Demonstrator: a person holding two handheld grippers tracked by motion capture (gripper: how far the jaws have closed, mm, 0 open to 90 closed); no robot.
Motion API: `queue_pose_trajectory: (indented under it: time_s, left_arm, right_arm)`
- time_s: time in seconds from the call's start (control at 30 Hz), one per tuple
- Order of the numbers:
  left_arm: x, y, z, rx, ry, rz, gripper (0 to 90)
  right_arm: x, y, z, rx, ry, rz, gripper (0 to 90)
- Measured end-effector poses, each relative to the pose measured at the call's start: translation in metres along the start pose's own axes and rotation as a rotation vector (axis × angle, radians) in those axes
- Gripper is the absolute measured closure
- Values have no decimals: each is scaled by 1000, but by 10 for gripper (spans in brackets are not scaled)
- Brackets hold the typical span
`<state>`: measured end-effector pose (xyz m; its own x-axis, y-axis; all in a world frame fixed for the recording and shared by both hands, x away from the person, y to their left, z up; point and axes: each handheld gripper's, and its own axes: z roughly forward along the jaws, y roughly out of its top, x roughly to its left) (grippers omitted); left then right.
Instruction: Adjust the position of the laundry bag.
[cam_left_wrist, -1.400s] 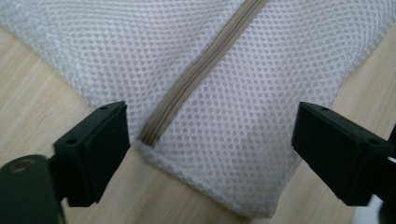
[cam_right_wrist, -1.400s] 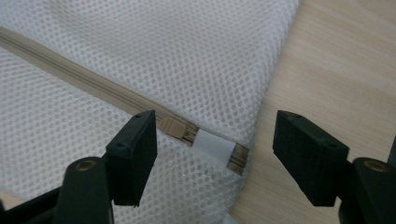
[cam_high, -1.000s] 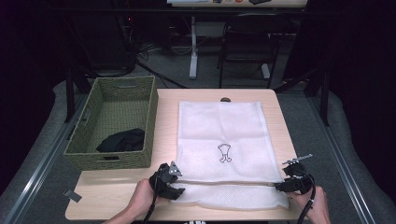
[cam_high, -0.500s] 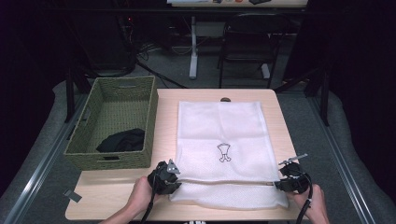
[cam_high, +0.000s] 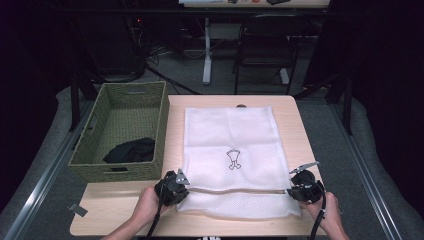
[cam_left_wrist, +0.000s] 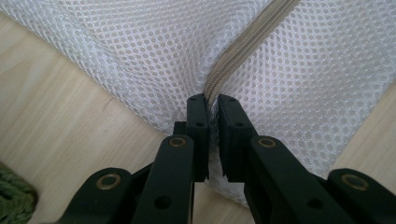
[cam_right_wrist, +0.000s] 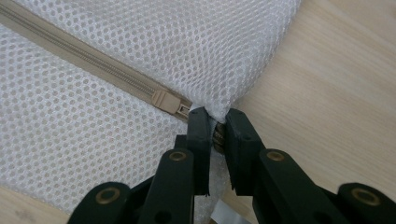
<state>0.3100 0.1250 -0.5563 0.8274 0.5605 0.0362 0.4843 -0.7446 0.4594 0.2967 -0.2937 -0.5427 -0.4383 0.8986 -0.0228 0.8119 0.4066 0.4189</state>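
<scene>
Light wood table carried a white mesh bag at center & a green woven basket on its left edge.

One counter in play, light wood. On it, one white mesh bag with one beige zipper and one small printed mark. At the left sits one green woven basket, one dark cloth inside. Two tools: the left tool and the right tool. Two hands near. One chair far back.
</scene>
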Motion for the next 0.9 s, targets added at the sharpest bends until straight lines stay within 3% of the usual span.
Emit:
queue_pose_trajectory:
  time_s: [0.33,0.9]
  left_arm:
    - [14,-7,-5,16,31,-37,839]
    - [33,-24,-18,33,86,-128,835]
  right_arm:
    - [10,15,6,-15,23,-36,813]
    - [28,41,17,-14,78,-23,817]
